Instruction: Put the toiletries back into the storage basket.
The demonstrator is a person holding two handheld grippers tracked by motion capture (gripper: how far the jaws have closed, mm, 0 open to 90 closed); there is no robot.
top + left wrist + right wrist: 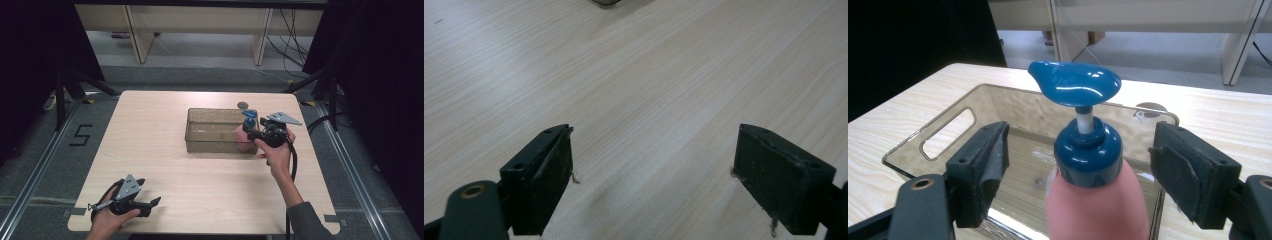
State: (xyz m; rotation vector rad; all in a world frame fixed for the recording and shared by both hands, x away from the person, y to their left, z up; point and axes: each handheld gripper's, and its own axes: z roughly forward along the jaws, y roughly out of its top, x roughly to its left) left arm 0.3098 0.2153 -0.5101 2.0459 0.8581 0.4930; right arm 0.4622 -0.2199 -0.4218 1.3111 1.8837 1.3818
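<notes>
Right gripper (1078, 175): jaws wide, pads clear of pink pump bottle (1098, 200) standing between them | bottle at lower centre, blue pump head (1075, 82) above | clear bin (938, 135) behind | left gripper (651, 175): wide, over bare table (634, 75).

High cam looks down; gripper cams close, level — share table (165, 170).

Left gripper (150, 204) low at near left, held in left hand (107, 220), jaws level, spread wide, nothing between. Right gripper (248, 131) farther off at right, gripped from behind by right hand (276, 151), forearm reaching in from below; jaws parted, pads (990, 162) clear on both sides.
</notes>
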